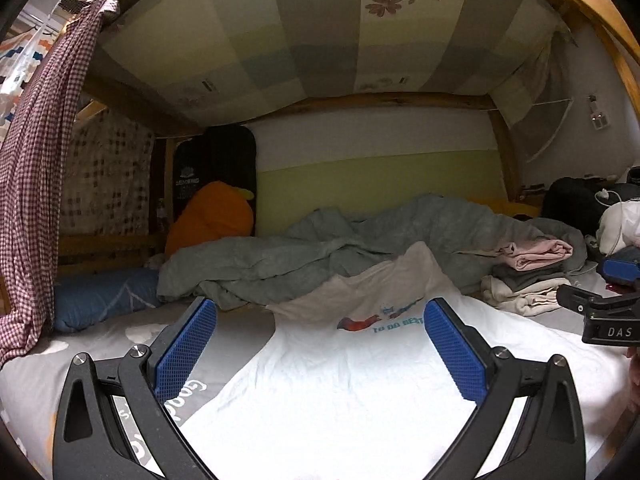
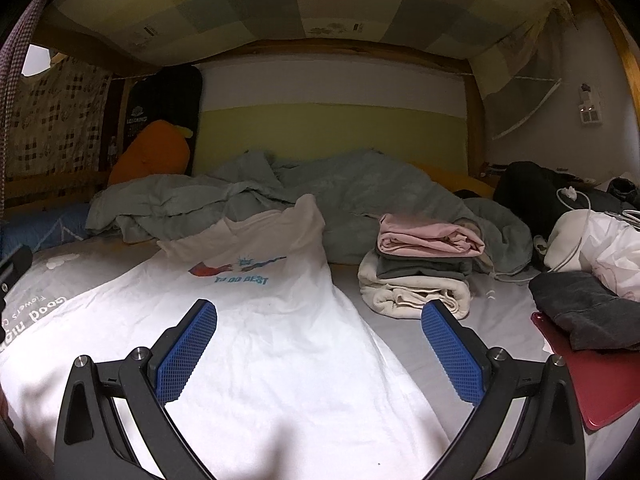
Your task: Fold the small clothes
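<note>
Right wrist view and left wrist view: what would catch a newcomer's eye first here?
The white T-shirt with a blue and red print lies spread flat across the middle of the grey bedsheet, between both open tools. To its right stands a stack of folded clothes, pink on top, against the rumpled grey-green duvet. In the far left corner an orange plush cushion leans upright.

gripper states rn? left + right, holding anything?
Left gripper: open, holding nothing, above the white T-shirt.
Right gripper: open, holding nothing, over the same shirt's right edge.
</note>
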